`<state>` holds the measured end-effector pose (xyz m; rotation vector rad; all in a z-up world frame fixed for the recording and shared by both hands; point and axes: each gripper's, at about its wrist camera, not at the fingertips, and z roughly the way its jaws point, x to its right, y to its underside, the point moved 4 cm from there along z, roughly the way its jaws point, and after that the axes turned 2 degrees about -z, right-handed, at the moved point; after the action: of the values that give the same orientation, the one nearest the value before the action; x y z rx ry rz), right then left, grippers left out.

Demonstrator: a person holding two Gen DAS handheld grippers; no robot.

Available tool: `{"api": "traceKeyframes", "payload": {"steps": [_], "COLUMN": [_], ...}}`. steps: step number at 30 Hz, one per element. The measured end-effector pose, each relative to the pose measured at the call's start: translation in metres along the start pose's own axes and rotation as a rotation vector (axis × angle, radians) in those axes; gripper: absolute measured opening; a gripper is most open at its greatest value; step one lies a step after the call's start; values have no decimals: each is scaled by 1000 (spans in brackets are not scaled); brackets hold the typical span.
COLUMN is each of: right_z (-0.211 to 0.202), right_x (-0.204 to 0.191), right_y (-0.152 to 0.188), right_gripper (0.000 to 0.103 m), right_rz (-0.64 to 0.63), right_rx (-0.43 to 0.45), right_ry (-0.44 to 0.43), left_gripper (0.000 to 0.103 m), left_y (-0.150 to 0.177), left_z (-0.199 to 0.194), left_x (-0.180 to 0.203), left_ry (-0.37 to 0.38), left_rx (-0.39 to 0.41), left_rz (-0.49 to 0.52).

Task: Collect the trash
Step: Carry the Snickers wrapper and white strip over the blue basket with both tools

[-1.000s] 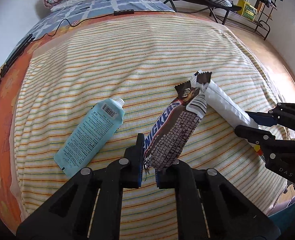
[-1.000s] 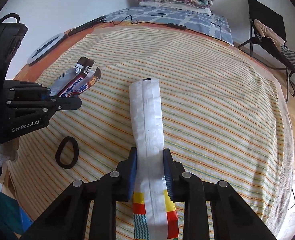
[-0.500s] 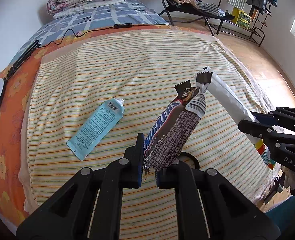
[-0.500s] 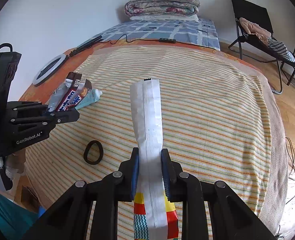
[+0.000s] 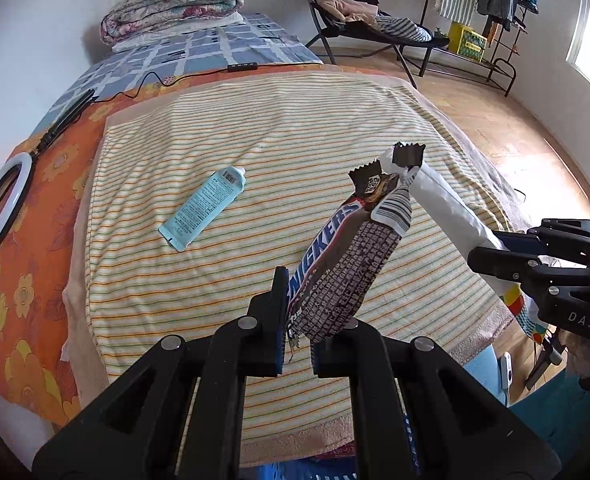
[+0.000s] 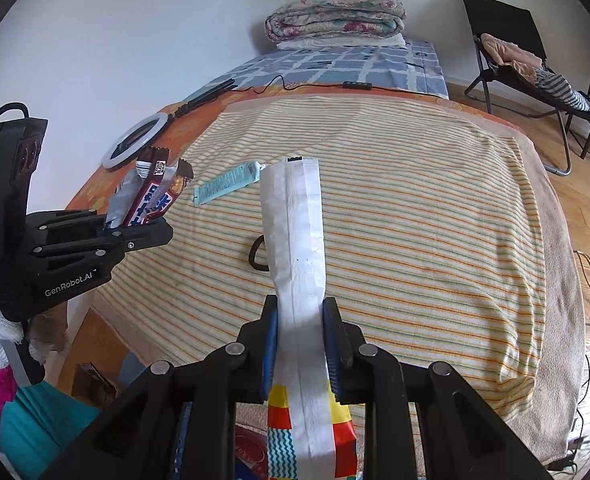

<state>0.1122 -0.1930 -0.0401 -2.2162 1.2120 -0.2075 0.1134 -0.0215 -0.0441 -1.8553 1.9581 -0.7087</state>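
Above the striped yellow towel (image 5: 255,152) on the bed, our left gripper (image 5: 297,344) has its fingers clenched on a brown Snickers wrapper (image 5: 343,264), and our right gripper (image 6: 301,344) clamps a long white foil packet (image 6: 295,232). A pale blue tube (image 5: 203,208) and a black ring (image 6: 257,252) lie on that towel. We should keep both grips firm until we are over a bin, which we cannot see.

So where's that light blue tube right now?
The light blue tube lies flat on the striped towel, untouched. In the left wrist view it sits left of the Snickers wrapper held in the left claw.
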Motion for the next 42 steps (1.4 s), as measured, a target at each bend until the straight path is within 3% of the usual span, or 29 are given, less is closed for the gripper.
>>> {"api": "traceKeyframes", "payload": {"steps": [21, 33, 42], "right_z": [-43, -27, -12], "right_x": [-65, -75, -81], "right_y": [103, 155, 177], "right_gripper": [20, 20, 21], "right_rz": [-65, -92, -98], "right_rx": [-55, -159, -218], "right_ry": [-63, -83, -95], "left_gripper": [7, 7, 7], "left_y": [122, 180, 204], "left_z": [-50, -35, -19], "left_x": [12, 22, 24], "left_ry": [-33, -20, -13], "left_rx": [-47, -140, -200], "left_rz": [15, 24, 16]}}
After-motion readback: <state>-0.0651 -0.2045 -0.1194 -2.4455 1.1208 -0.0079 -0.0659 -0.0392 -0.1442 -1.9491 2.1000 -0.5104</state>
